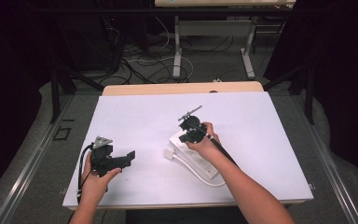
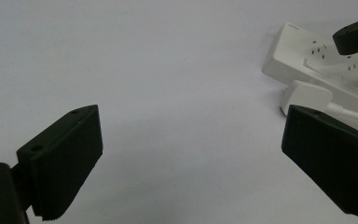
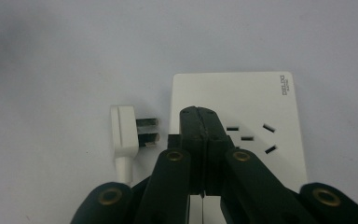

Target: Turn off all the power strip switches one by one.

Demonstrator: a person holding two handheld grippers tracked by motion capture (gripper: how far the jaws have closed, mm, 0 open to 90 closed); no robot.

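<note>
A wide white rectangular sheet (image 1: 135, 116) covers the light wooden table (image 1: 182, 87), whose bare far edge shows beyond it in the high view. On the sheet, right of centre, lies a flat white plastic power strip (image 1: 200, 163), set at an angle with its near end toward the person; its top face (image 3: 261, 102) carries a set of slotted sockets and a small printed mark at one corner. The person's right hand (image 1: 204, 145) holds the right gripper (image 1: 191, 127) over the far end of that strip, and the right gripper view shows the two black jaws pressed flat together with nothing between them, their tips over the strip's left edge beside the sockets. The person's left hand (image 1: 95, 179) holds the left gripper (image 1: 129, 157) low over the bare sheet, well apart from the strip, with its grey three-cornered plate on top; in the left gripper view the ribbed black jaws stand wide apart and hold nothing. A thin white cable (image 1: 200, 176) curves along the strip's near side. Its white flat-pin plug (image 3: 123, 133) lies on the sheet just beside the strip's left edge, its dark pins pointing toward the strip; whether they touch it cannot be told.
</note>
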